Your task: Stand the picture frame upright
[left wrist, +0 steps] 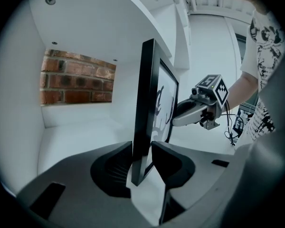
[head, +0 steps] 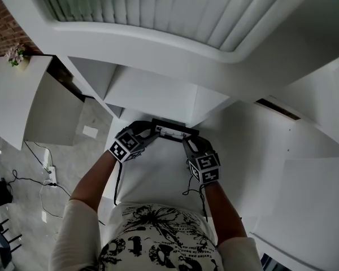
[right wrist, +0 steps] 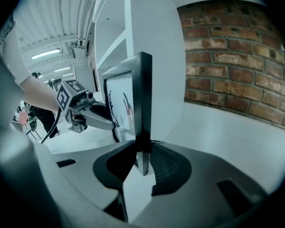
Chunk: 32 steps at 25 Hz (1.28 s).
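A black picture frame [head: 175, 131] stands upright on the white shelf board [head: 158, 171] between my two grippers. In the left gripper view its edge [left wrist: 145, 103] rises between the jaws of my left gripper [left wrist: 141, 160]. A thin gap shows on each side, so that gripper is open around the frame's lower corner. My right gripper [right wrist: 142, 158] is shut on the opposite edge of the frame [right wrist: 141, 94], with both pads against it. Each gripper sees the other across the frame: the right gripper [left wrist: 199, 109] and the left gripper [right wrist: 85, 113]. The frame holds a white print with dark line art.
The shelf compartment is backed by a red brick wall [left wrist: 78, 77] [right wrist: 237, 56], with white side panels close on both sides. A white unit [head: 17, 95] with a small flower pot [head: 16, 54] stands to the left. Cables [head: 45, 179] lie on the floor.
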Motion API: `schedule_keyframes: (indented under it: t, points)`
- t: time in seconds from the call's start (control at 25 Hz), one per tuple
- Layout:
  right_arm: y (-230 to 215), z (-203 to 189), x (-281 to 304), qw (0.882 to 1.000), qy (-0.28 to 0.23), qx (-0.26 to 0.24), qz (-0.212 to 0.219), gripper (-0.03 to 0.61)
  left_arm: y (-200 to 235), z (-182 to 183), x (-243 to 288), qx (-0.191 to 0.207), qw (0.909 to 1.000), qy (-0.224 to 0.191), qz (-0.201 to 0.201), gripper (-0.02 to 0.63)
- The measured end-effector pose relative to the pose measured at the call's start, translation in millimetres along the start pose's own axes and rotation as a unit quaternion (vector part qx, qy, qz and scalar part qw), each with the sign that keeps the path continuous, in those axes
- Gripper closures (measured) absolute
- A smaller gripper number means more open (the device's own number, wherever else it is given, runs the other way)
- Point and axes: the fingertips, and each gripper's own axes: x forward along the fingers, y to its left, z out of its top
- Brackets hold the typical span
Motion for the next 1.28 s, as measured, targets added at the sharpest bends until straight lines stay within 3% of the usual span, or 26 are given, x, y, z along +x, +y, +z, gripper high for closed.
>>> schedule_keyframes:
  t: [0.32,0.56,0.68,0.76,0.84,0.92,1.08,1.16,1.2,1.28]
  points:
    - [-8.1,3.7,2.6,1.000,-0.002,0.003,-0.015,0.483,7.6,4.3,2.7,0.001,0.9997,0.009,0.021,0.469]
    - [-6.1,2.6,6.2,1.000,-0.005,0.019,-0.013,0.480,9.9,-0.8,0.7,-0.019,0.9994,0.016,0.023,0.469]
    - [-6.7,2.9,7.5,0.999,-0.003,0.030,-0.016,0.473,13.9,-2.8,-3.5,-0.030,0.9982,0.026,0.044,0.449]
    - [-9.3,1.8,8.9,0.999,-0.003,0.035,-0.029,0.431,17.3,-3.0,-5.6,-0.037,0.9967,0.019,0.069,0.436]
    - [-9.5,2.0,8.6,0.999,-0.007,0.031,-0.038,0.344,18.0,-0.2,-8.1,-0.037,0.9951,-0.002,0.092,0.431]
    - [-6.8,2.0,5.8,0.999,-0.010,0.022,-0.042,0.334,15.7,2.9,-13.2,-0.033,0.9930,-0.024,0.111,0.417]
    - [-4.8,0.5,-6.7,0.998,-0.023,0.023,-0.057,0.334,10.3,8.5,-31.5,-0.033,0.9847,-0.068,0.157,0.417]
    - [-6.5,-2.2,-16.9,0.997,-0.029,0.030,-0.071,0.379,10.1,10.4,-44.7,-0.040,0.9775,-0.084,0.189,0.419]
    - [-6.9,-3.1,-22.8,0.996,-0.032,0.034,-0.077,0.411,9.4,11.3,-51.9,-0.047,0.9737,-0.093,0.203,0.433]
    - [-6.0,-1.7,-35.5,0.994,-0.048,0.040,-0.086,0.474,5.7,14.3,-66.7,-0.061,0.9666,-0.111,0.222,0.524]
